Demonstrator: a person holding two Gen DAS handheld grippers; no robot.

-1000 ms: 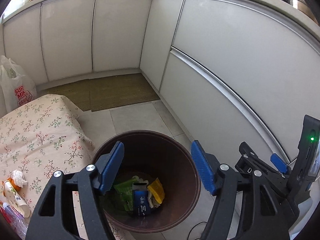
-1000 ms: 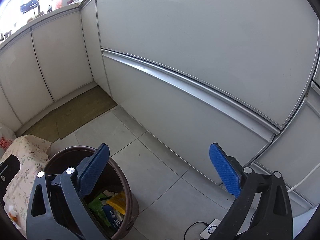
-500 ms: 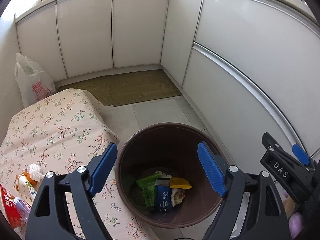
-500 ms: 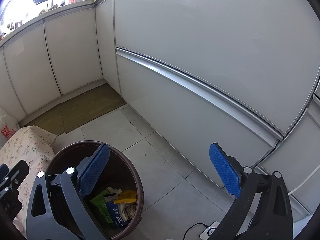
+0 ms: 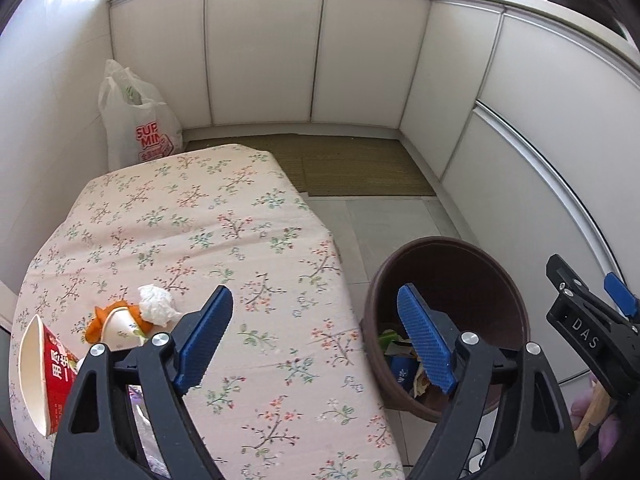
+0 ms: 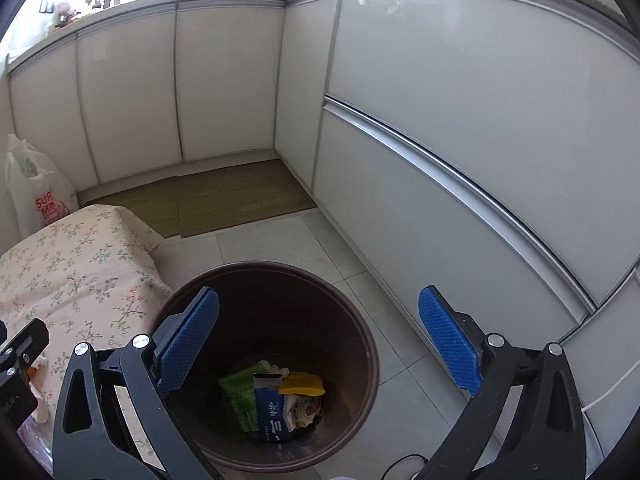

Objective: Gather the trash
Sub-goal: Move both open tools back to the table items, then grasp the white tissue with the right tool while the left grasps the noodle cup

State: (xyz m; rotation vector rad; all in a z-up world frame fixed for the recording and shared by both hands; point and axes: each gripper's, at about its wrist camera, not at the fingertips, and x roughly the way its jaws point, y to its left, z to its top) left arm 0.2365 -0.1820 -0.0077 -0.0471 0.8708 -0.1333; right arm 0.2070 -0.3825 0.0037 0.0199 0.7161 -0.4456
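Observation:
A brown round bin (image 5: 460,256) stands on the floor beside the table with the floral cloth (image 5: 192,216); it also shows in the right wrist view (image 6: 360,320), holding green, blue and yellow wrappers (image 6: 268,400). On the table's near left lie a red and white paper cup (image 5: 44,372), a small cup with orange peel (image 5: 116,326) and a crumpled white tissue (image 5: 156,306). My left gripper (image 5: 316,340) is open and empty over the table's right edge. My right gripper (image 6: 318,344) is open and empty above the bin.
White cabinet fronts (image 5: 264,48) line the back and right. A woven mat (image 5: 360,168) lies on the tiled floor. A white shopping bag (image 5: 136,120) stands in the far left corner. A white cable (image 6: 612,392) runs along the right floor.
My left gripper has swung left from above the bin to over the table, bringing the trash there into view. My right gripper has shifted left over the bin. Both stay open.

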